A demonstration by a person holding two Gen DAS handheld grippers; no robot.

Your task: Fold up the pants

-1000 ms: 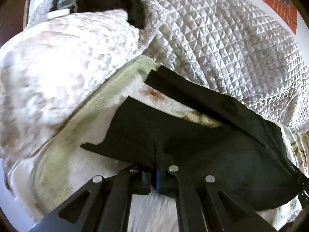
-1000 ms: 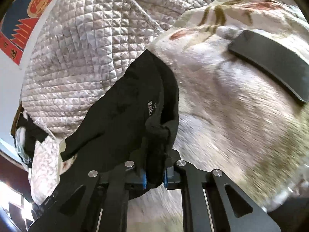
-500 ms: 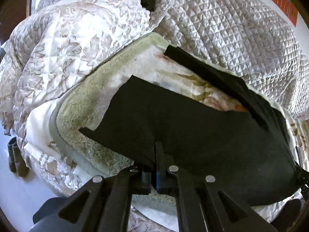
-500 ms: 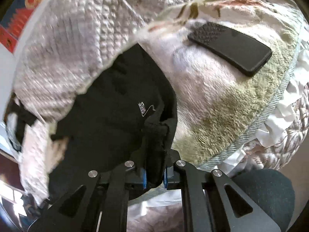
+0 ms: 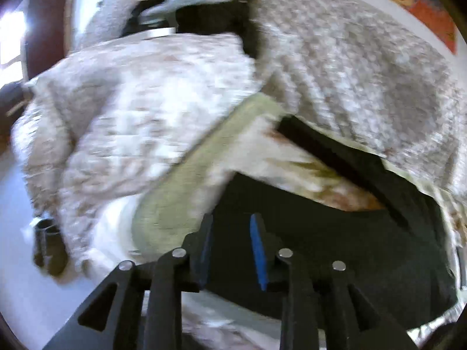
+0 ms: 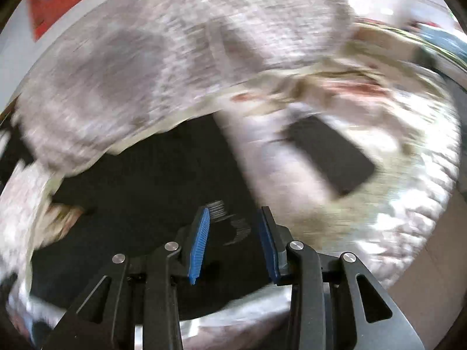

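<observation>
We found both the left tool (image 5: 230, 248) and right tool (image 6: 233, 243) just released, nothing clamped; black pants (image 5: 335, 248) on the bed (image 5: 140, 122) needed smoothing before regrasping.

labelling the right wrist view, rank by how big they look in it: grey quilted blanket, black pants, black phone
1. grey quilted blanket, fills most of the upper picture.
2. black pants, nearly as large, but nearer the camera, so their true rank is unsure.
3. black phone, clearly smallest.
</observation>
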